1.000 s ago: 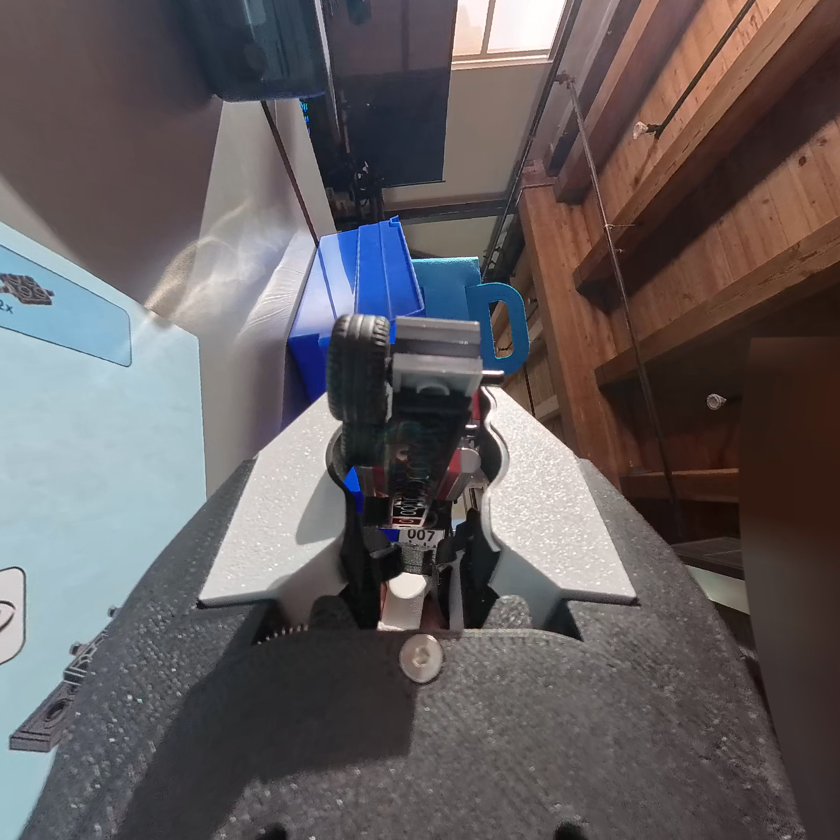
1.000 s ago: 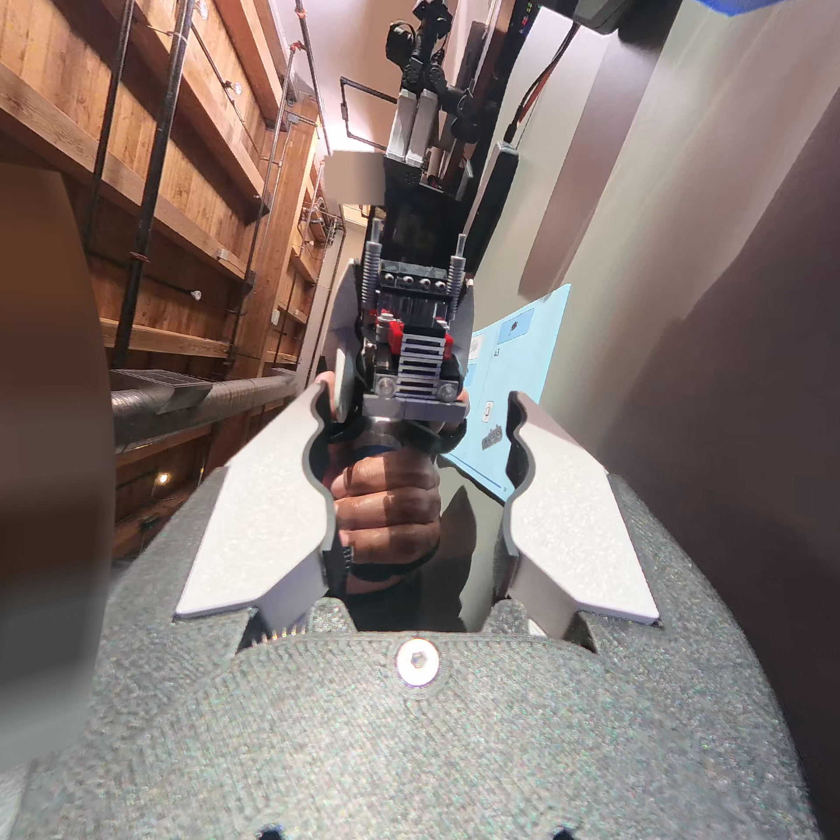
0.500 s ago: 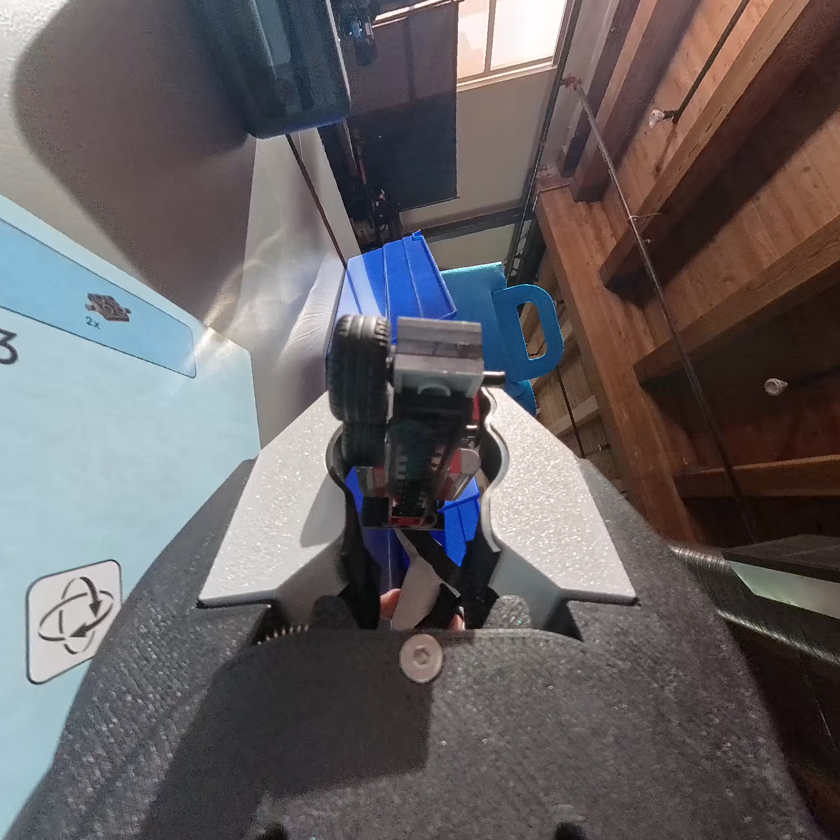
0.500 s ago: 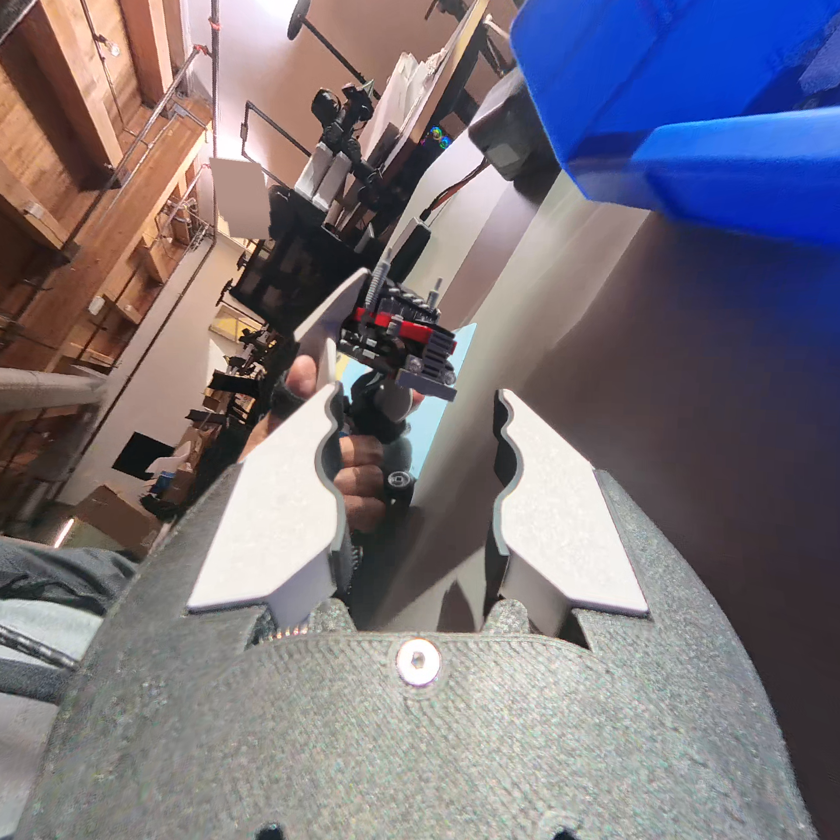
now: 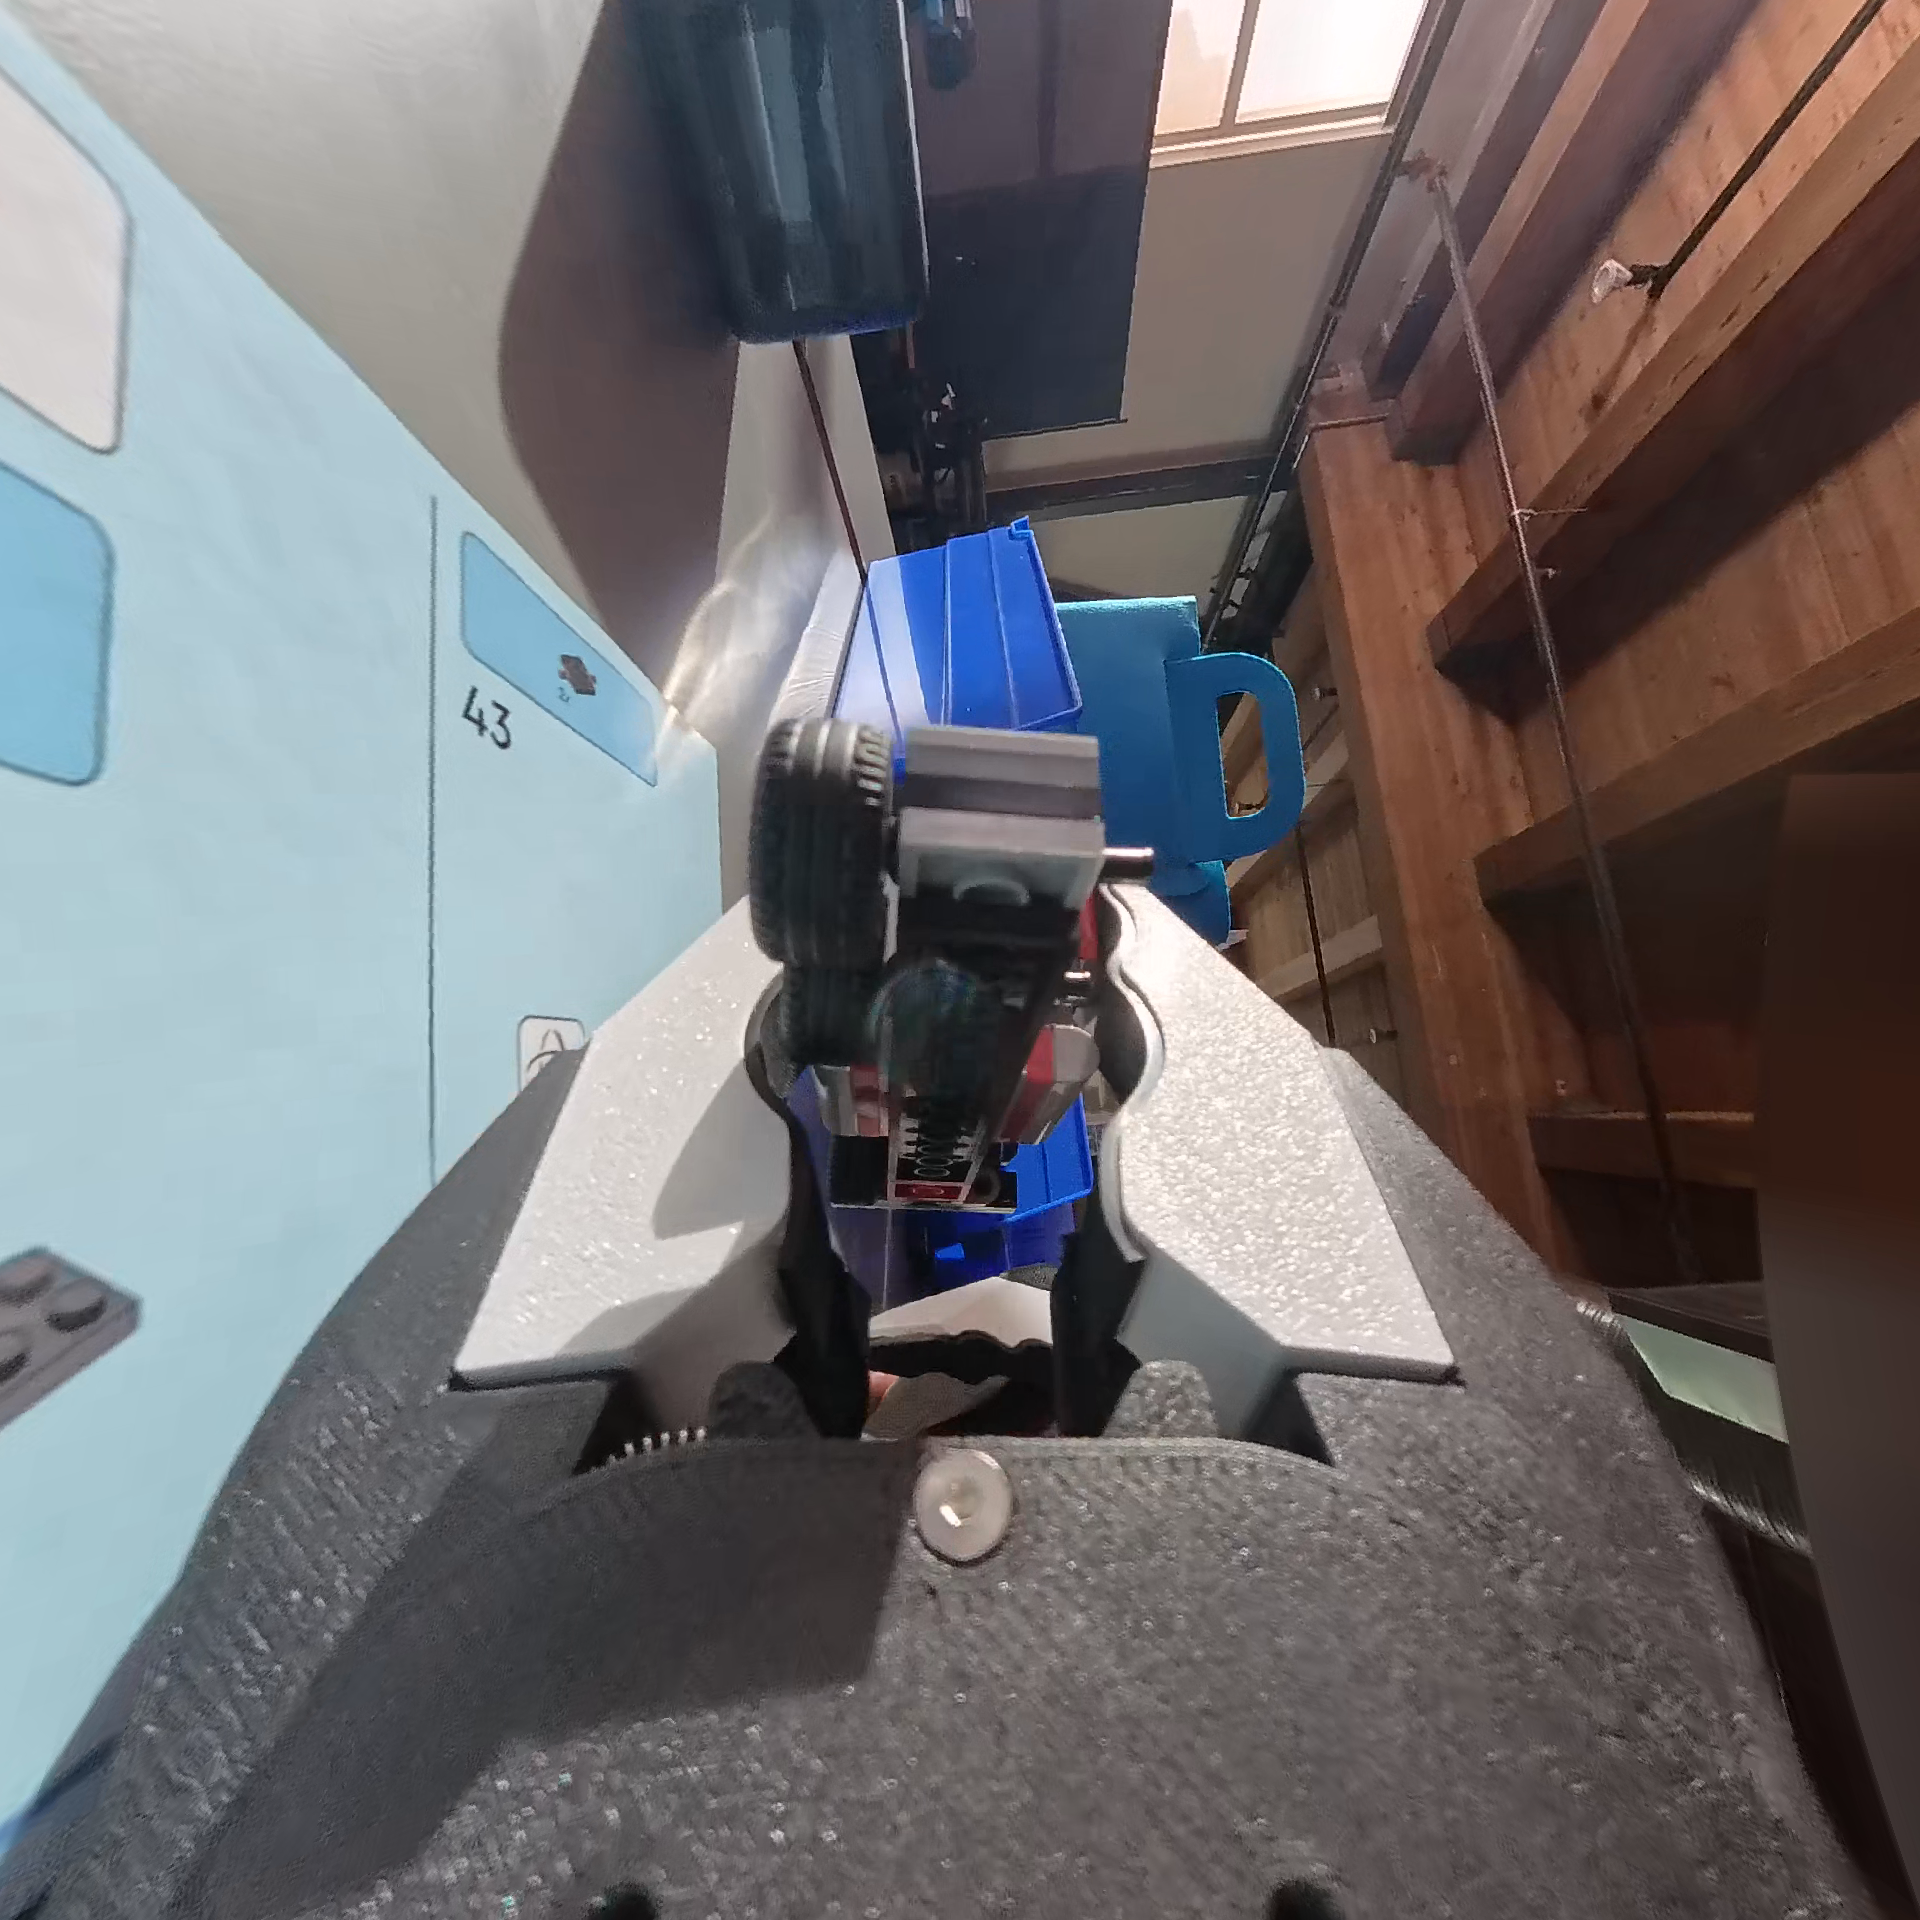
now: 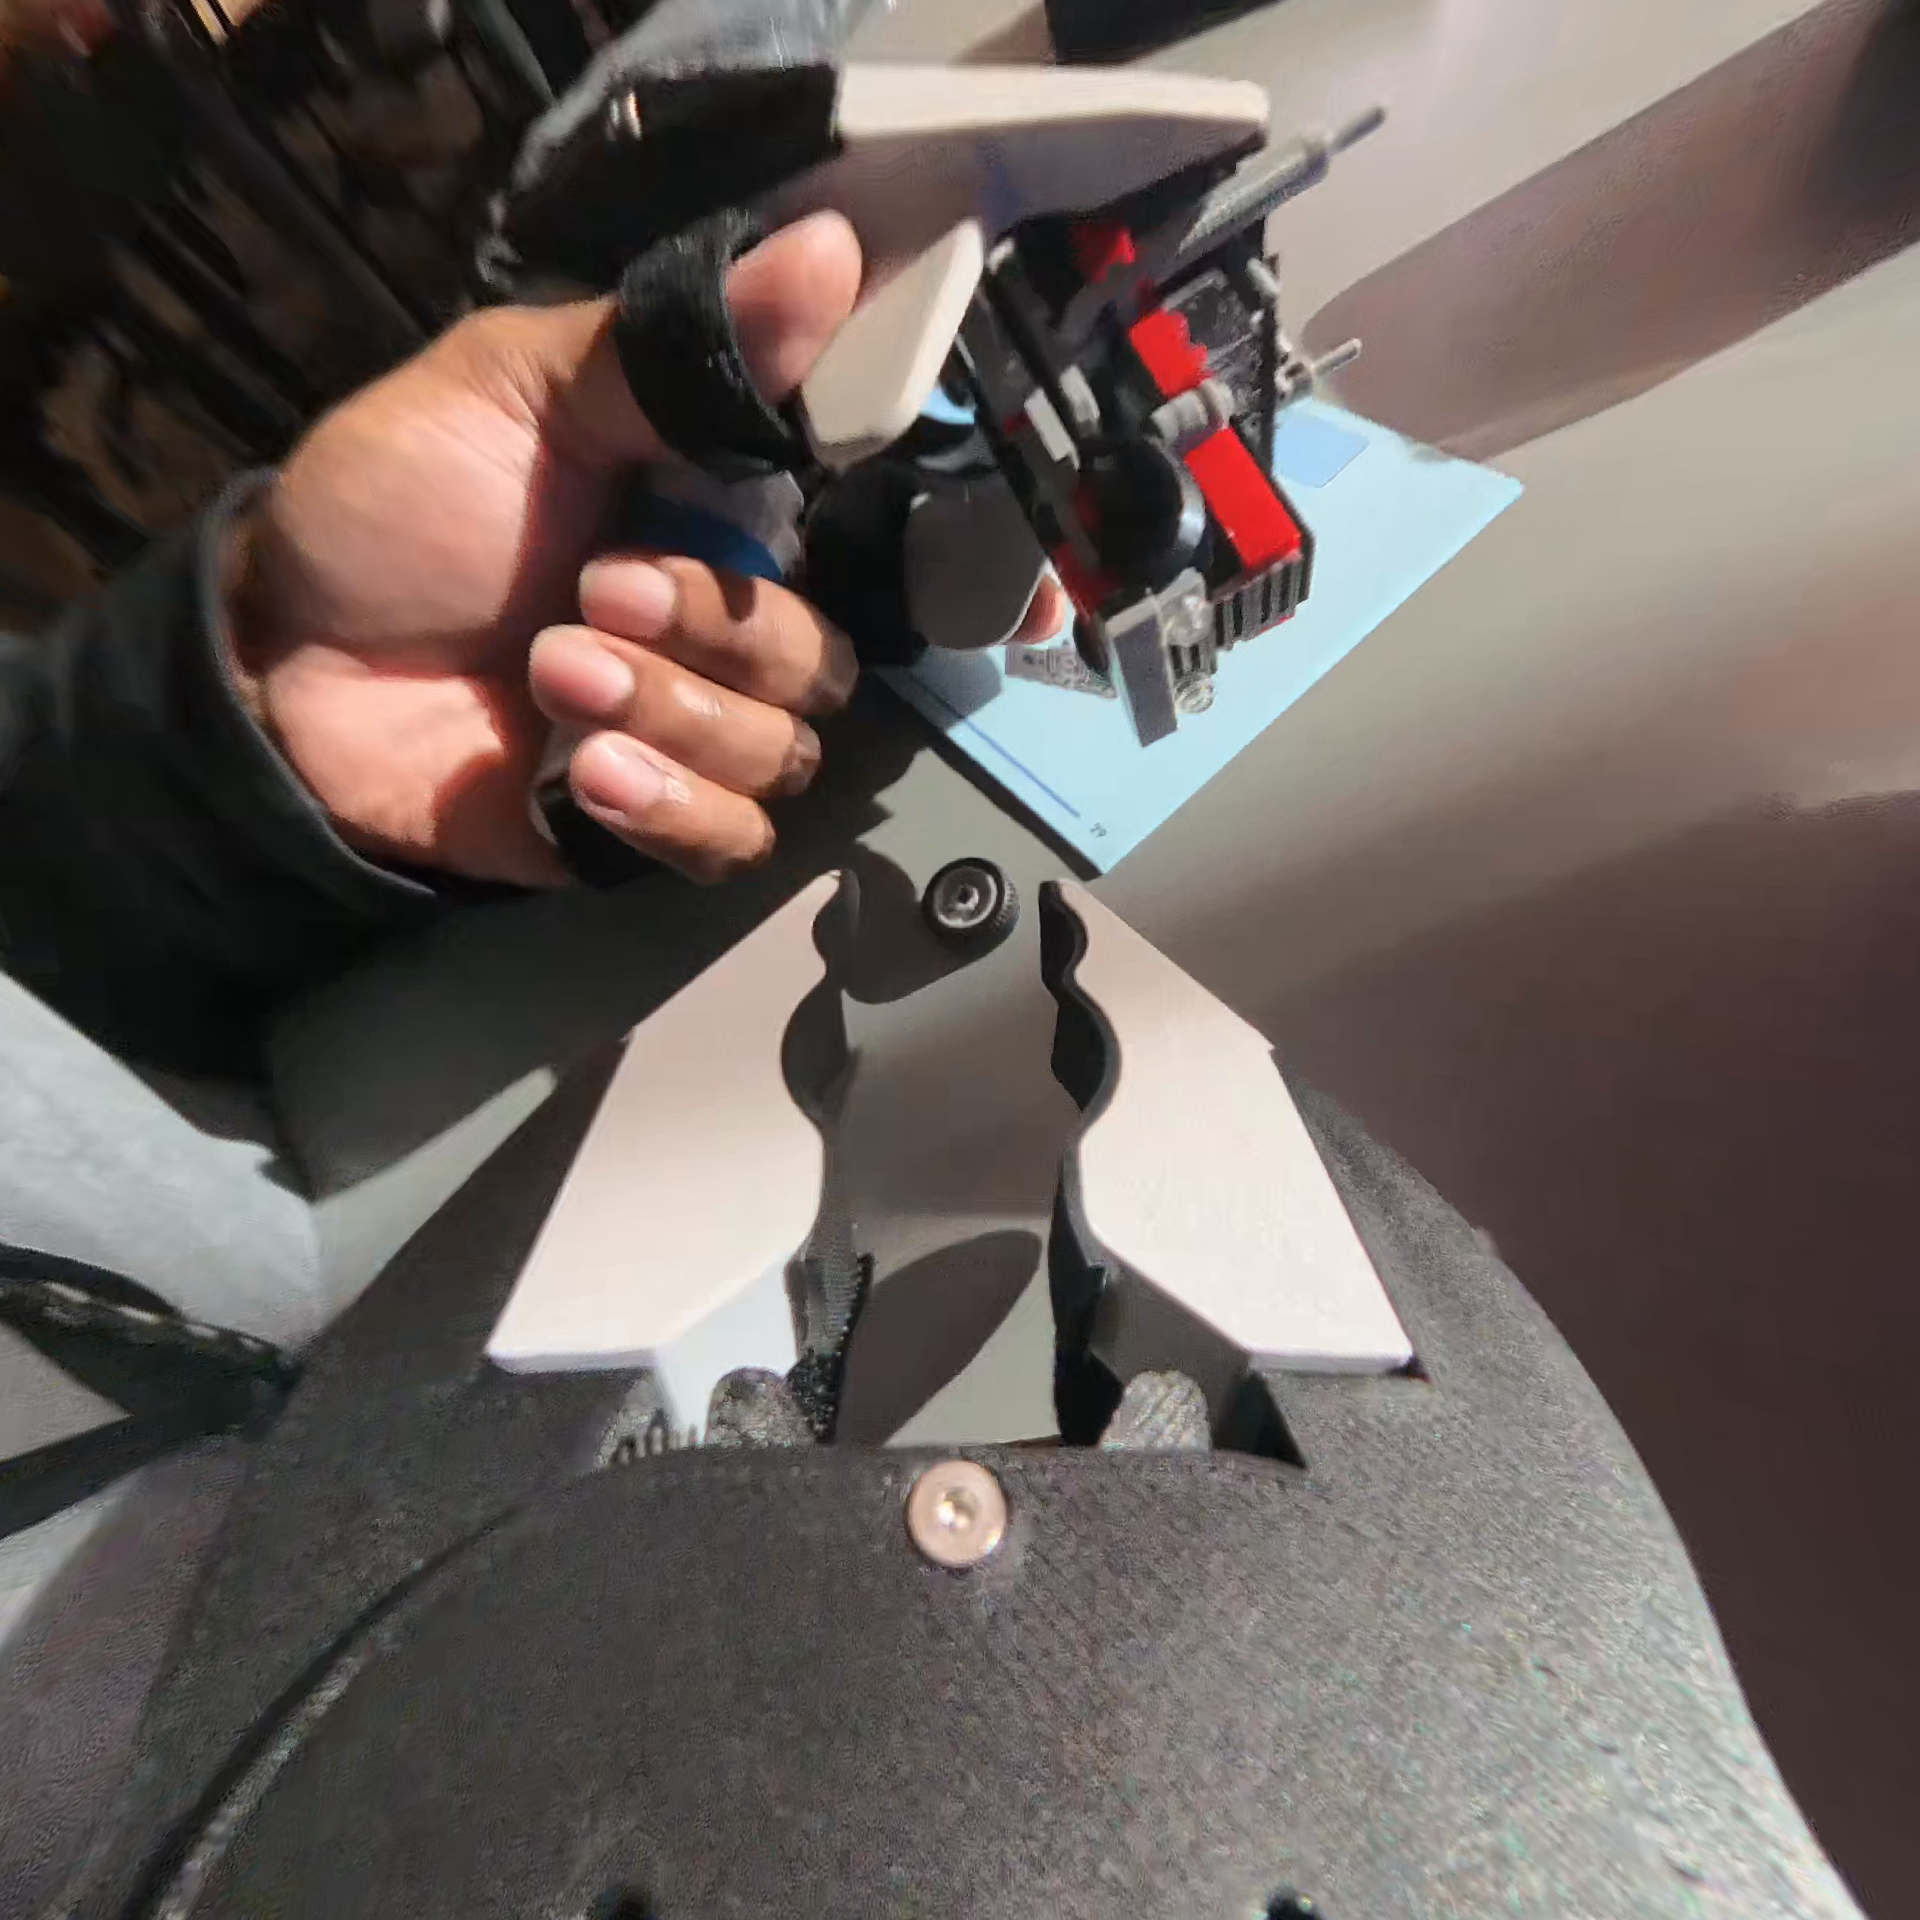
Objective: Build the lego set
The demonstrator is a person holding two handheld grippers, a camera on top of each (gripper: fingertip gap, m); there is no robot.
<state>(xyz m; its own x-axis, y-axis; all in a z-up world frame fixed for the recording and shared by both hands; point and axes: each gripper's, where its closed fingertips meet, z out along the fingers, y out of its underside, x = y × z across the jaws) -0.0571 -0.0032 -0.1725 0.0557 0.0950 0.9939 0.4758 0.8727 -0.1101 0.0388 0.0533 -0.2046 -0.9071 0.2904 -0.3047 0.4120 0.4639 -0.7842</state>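
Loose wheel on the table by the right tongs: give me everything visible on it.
The small black rubber-looking tyre on a grey hub lies flat on the grey-brown tabletop, hub face up with a round centre hole. It sits apart from the truck model, just beyond the open right tongs, between their tips; contact with either tip is unclear. Nothing grips it.

Left gripper point(image 5: 940, 997) clamped, right gripper point(image 6: 940, 904) parted.
A bare hand point(image 6: 499, 613) grips the left tool at ten o'clock in the right wrist view.

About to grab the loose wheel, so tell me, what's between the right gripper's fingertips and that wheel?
Nothing: in the right wrist view the wheel lies on bare table just ahead of the open right gripper.
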